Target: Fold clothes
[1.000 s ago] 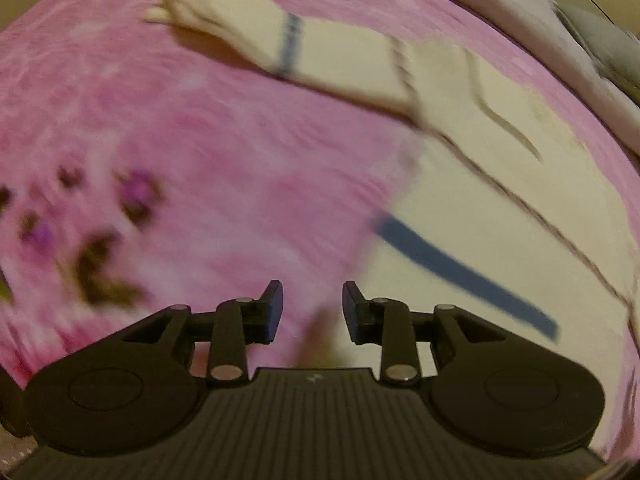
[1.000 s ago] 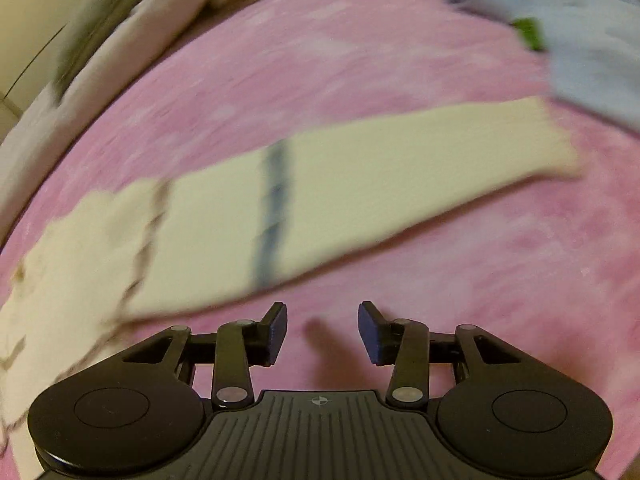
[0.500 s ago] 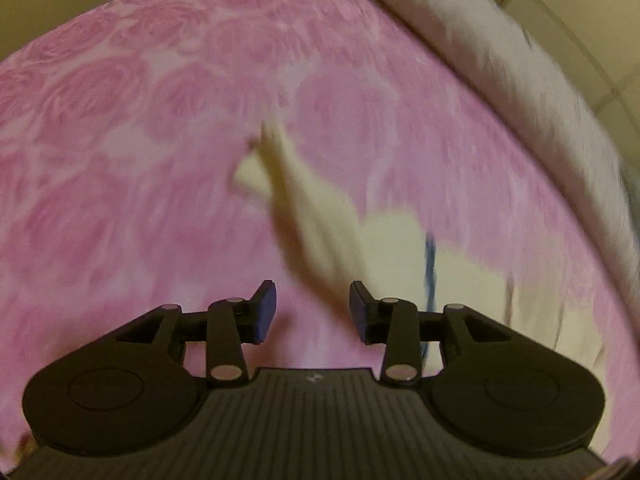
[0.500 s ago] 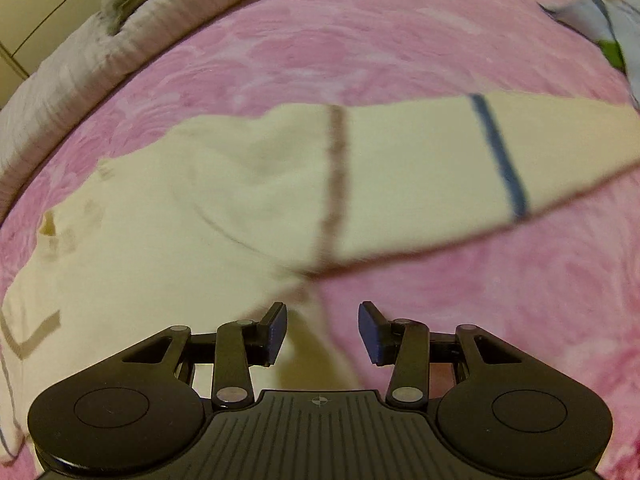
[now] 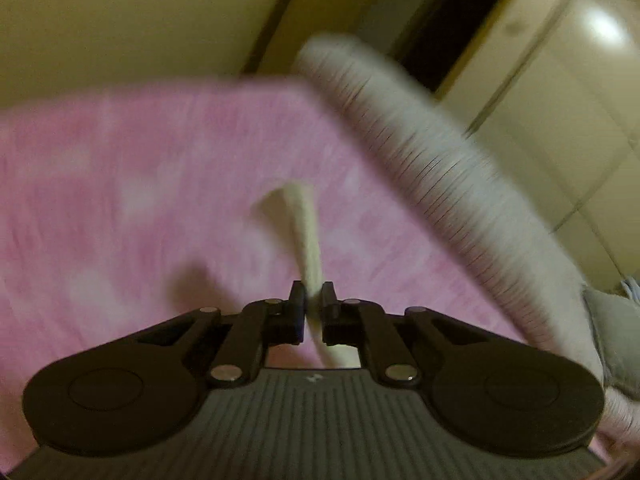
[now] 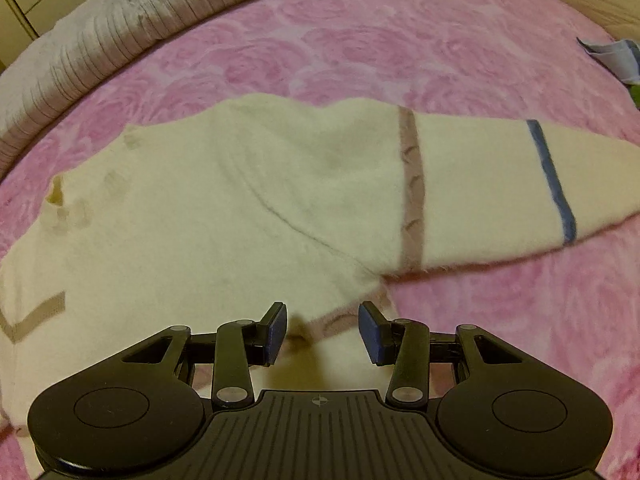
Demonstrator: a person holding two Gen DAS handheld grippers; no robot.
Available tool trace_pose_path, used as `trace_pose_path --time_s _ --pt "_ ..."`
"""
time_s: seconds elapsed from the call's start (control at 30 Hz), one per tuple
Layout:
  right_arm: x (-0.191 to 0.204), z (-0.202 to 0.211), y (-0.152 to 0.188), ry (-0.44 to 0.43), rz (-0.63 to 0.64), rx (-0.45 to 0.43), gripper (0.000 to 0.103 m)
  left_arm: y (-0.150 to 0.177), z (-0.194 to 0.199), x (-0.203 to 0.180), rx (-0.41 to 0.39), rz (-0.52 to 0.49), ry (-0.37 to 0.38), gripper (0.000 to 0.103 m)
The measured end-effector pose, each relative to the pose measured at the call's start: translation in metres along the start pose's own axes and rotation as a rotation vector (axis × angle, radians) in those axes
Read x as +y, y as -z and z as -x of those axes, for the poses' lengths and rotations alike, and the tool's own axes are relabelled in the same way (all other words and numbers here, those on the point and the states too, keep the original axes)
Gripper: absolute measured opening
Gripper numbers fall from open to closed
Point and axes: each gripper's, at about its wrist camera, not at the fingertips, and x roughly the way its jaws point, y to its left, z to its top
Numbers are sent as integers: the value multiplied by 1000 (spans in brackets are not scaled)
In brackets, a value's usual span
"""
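The left claw (image 5: 313,294) is clamped on a thin cream strip of the sweater (image 5: 306,240), whose rest is hidden below that blurred view. The right claw (image 6: 323,330) stands apart over the one cream sweater (image 6: 240,208) spread on the pink bed (image 6: 400,40); its near hem is cut off. Two sleeve bands show, one brown, one blue. Farther off lies one ribbed grey blanket (image 6: 100,40).

A cream-white sweater (image 6: 240,208) carries a taupe-brown band (image 6: 412,192) across its sleeve, with a blue band (image 6: 554,184) further right, and a taupe angled stripe at near left. The bedspread (image 6: 400,48) beneath is pink with a darker rose pattern. At far left, a pale grey-beige ribbed cushion (image 6: 92,40) has thin dark lines. Both grippers are black; the right gripper's (image 6: 323,330) pads are blue.
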Motion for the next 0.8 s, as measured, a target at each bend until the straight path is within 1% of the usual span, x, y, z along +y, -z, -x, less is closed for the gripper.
trace_pose_path --time_s 0.03,0.07,0.13,0.17,0.2,0.23,0.3,0.37,0.4,0.47,0.53,0.57,0.63,0.67,0.7,0.77,0.8 --pt "-2 0 1 3 -6 2 44 2 10 2 -21 -32 -6 9" --pt "-3 0 3 7 -13 5 44 9 14 7 -15 -61 -33 12" --pt "-6 -1 7 7 -29 9 44 33 -6 30 95 -96 -195 21" --pt "-6 -1 10 7 -32 12 44 45 -17 42 151 -112 -277 19" --pt "-5 -1 12 10 -26 13 44 57 -29 59 216 -94 -367 15" --pt "-4 -1 14 13 -19 14 44 64 -33 72 246 -70 -428 10" --pt "-4 3 17 16 10 9 44 63 -19 83 182 23 -430 9" --pt "-10 11 21 29 38 -8 44 60 -2 73 137 36 -462 13" --pt "-15 15 23 40 46 -19 44 59 6 63 127 17 -437 13" --pt "-25 25 30 62 45 -41 44 73 13 30 194 -84 -352 13" --pt "-33 34 39 61 38 -58 44 87 21 -4 259 -184 -266 14" --pt "-36 38 44 60 40 -63 44 101 25 -23 310 -251 -212 14" --pt "-40 44 57 64 66 -63 44 141 37 -68 402 -427 -81 14" --pt "-38 46 66 75 108 -65 44 160 46 -87 424 -499 -21 14" --pt "-34 49 75 92 176 -72 44 180 55 -106 444 -571 40 14" --pt "-22 54 95 110 335 -99 44 217 75 -138 455 -709 144 14" --pt "-17 56 106 94 403 -112 44 236 86 -153 442 -774 195 15"
